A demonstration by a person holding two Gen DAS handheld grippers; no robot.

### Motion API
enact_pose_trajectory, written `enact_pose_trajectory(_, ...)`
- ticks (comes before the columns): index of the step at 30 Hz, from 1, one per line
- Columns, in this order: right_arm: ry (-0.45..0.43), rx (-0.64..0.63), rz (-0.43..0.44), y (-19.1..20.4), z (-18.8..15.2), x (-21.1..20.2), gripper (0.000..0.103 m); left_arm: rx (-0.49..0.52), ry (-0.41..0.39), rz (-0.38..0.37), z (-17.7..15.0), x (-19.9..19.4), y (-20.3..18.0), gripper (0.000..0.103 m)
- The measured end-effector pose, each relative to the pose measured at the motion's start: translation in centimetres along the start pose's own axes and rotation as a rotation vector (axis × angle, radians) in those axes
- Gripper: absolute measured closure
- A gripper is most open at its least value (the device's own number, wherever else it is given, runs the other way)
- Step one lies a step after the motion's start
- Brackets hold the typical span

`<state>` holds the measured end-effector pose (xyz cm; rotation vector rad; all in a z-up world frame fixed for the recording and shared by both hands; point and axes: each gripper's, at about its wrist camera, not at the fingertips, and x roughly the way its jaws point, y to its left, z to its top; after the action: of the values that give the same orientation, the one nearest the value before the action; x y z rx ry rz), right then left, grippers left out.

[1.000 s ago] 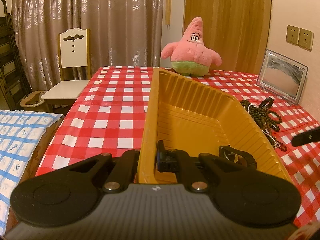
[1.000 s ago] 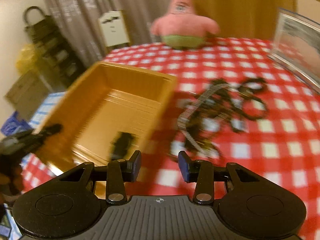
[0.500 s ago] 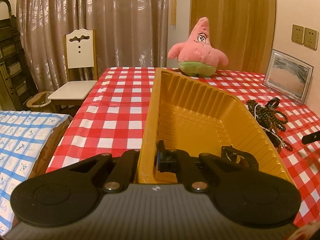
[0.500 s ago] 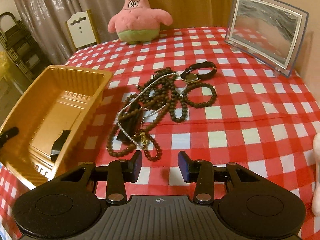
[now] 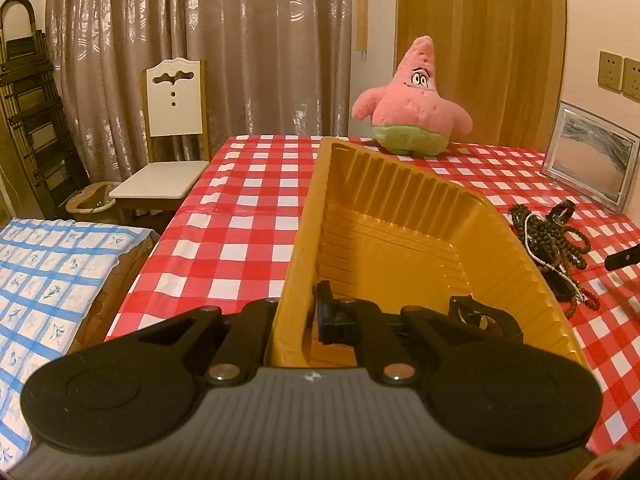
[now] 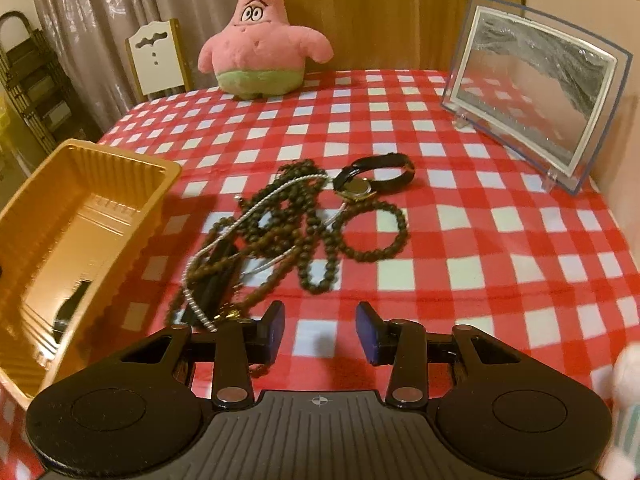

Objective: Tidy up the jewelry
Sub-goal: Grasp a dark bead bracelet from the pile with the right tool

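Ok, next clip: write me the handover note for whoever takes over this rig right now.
Left gripper: shut on the near left wall of the yellow tray, steadying it on the checkered tablecloth.
Right gripper: open, holding nothing, low over the cloth just short of the jewelry pile.
Done: one dark strap-like piece lies inside the tray.
Left: the tangle of brown bead strands, a silver chain, a bead bracelet and a black-strap watch lie on the cloth right of the tray. The strands overlap, so expect several to lift together.
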<state>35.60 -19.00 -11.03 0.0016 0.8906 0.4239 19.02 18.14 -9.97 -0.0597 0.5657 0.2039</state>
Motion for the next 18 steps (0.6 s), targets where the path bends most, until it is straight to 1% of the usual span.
enact_pose_trajectory(3, -0.02, 0.011, -0.043, -1.2, 0.9, 1.0, 0.063, 0.003, 0.0, 0.004, 0.2, 0.2, 0.0, 0.097)
enact_pose_trajectory(4, -0.026, 0.02, -0.054, -1.7, 1.2, 1.4, 0.065, 0.004, 0.0, 0.007, 0.2, 0.2, 0.0, 0.097)
enact_pose_trajectory(5, -0.033, 0.03, -0.063, -2.2, 1.5, 1.7, 0.07, 0.005, 0.0, 0.009, 0.3, 0.3, -0.1, 0.097)
enact_pose_trajectory(7, -0.041, 0.054, -0.081, -3.2, 2.3, 2.5, 0.075, 0.004, 0.001, 0.011, 0.3, 0.4, -0.1, 0.097)
enact_pose_trajectory(12, -0.045, 0.084, -0.111, -4.9, 3.9, 4.5, 0.081, 0.006, 0.005, 0.015, 0.5, 0.6, -0.2, 0.097)
enact_pose_trajectory(14, -0.043, 0.087, -0.113, -5.2, 4.3, 5.2, 0.084, 0.008, 0.005, 0.016, 0.5, 0.6, -0.2, 0.097)
enact_pose_trajectory(18, -0.028, 0.072, -0.117, -5.1, 4.7, 6.4, 0.087, 0.007, 0.005, 0.016, 0.5, 0.6, -0.2, 0.097)
